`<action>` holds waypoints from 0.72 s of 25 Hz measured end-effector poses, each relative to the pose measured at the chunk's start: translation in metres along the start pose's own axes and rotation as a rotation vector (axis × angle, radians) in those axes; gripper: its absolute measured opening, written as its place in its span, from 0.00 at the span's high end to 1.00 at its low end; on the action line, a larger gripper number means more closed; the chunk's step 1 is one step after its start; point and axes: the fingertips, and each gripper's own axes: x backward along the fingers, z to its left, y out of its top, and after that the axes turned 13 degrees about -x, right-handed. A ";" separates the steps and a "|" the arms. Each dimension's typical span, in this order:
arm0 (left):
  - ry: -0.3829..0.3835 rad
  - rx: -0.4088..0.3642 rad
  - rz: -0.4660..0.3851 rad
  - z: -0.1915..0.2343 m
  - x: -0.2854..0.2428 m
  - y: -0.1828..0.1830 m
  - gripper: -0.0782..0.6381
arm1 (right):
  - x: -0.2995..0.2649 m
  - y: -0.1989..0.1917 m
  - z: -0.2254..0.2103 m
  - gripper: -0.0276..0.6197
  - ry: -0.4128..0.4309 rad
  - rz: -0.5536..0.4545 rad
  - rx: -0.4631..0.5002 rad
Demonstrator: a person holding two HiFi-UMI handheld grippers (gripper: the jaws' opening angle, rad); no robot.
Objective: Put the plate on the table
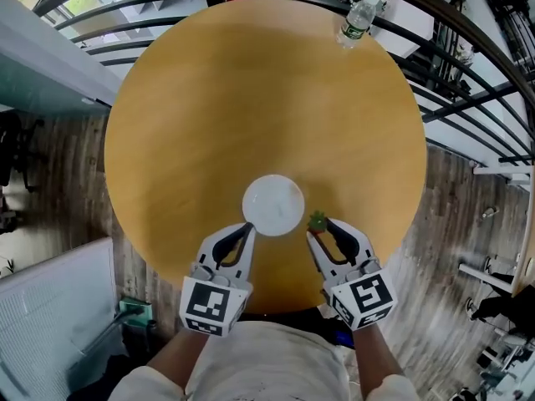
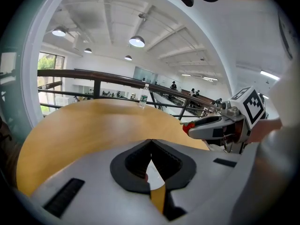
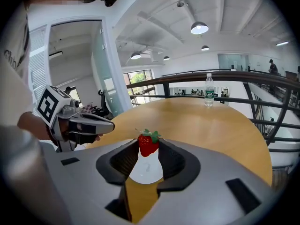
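Observation:
A small white plate (image 1: 273, 203) sits low over the near part of the round wooden table (image 1: 251, 98). My left gripper (image 1: 248, 226) is at the plate's near left rim with its jaws closed together on that edge. In the left gripper view the tips of the left gripper (image 2: 150, 140) meet, and the white plate (image 2: 154, 171) shows in the gap behind them. My right gripper (image 1: 316, 226) is shut on a red strawberry (image 1: 318, 221) just right of the plate. In the right gripper view the strawberry (image 3: 148, 143) is pinched between the pads, above the plate (image 3: 145, 170).
A clear water bottle (image 1: 359, 17) stands at the table's far right edge. A dark metal railing (image 1: 451, 23) curves round the far side. A white cabinet (image 1: 50, 307) stands on the wood floor at the near left.

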 end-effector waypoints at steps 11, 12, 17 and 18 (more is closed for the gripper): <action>-0.015 -0.032 0.025 0.009 -0.020 -0.025 0.86 | -0.038 -0.026 -0.002 0.73 0.004 0.066 0.039; -0.017 -0.031 0.029 0.010 -0.022 -0.028 0.86 | -0.042 -0.028 -0.002 0.73 0.006 0.074 0.041; -0.027 -0.025 0.044 0.013 -0.026 -0.037 0.86 | -0.059 -0.041 -0.001 0.73 0.008 0.103 0.040; -0.027 -0.024 0.045 0.014 -0.027 -0.038 0.86 | -0.062 -0.043 -0.002 0.73 0.007 0.106 0.038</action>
